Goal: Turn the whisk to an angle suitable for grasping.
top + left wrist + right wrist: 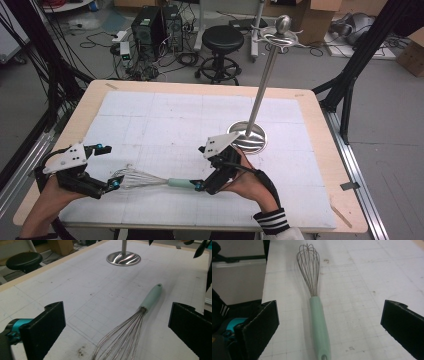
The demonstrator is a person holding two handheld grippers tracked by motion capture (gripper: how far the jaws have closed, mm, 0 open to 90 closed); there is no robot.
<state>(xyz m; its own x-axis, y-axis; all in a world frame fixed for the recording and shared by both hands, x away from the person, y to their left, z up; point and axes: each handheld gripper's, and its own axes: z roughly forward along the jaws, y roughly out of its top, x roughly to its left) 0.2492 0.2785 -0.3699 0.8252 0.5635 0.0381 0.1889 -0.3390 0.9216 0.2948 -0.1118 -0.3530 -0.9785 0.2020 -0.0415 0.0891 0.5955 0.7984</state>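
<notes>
Mint-handled wire whisk (150, 180) lies free between both wide-open grippers — left (107, 167), right (199, 186) — so next, seemingly, a regrasp toward the steel hook stand (248, 136).

- The metal stand (252, 131) is sticking up far right, blocking reaches that way.
- The whisk (150, 180) is lying across the near mat (165, 125); far-left mat's sitting wide open.

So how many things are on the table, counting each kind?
Whisk: 1
Metal stand: 1
Grippers: 2, the left gripper and the right gripper, both open, with nothing held
Total: 4
</notes>
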